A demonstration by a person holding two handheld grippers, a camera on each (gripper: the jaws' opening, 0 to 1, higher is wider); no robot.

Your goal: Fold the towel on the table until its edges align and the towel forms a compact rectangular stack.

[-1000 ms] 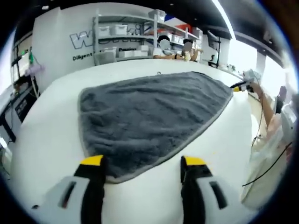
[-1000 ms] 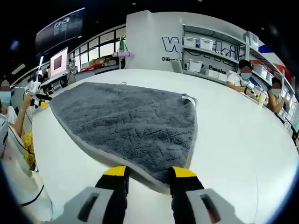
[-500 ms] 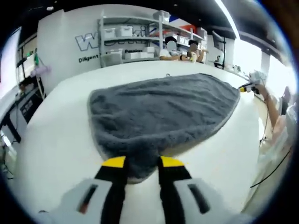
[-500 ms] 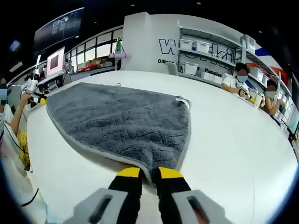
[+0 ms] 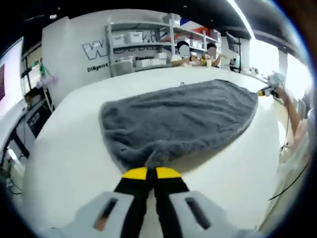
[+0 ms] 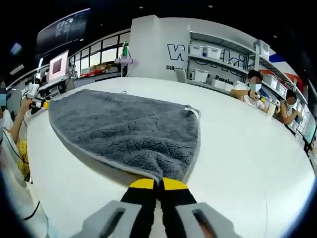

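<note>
Both near corners of the grey towel pinched, ready for the first fold.

The grey towel [image 5: 183, 116] lies spread flat on the white table [image 5: 69, 153]. The left gripper [image 5: 151, 173] has its yellow-tipped jaws pressed together on one near corner, bunching the cloth there; the right gripper [image 6: 158, 184] is clamped likewise on the other near corner. Holding both corners of one edge probably serves to carry that edge across evenly. Both grippers sit low over the table, pointing along the towel toward its far edge.
</note>
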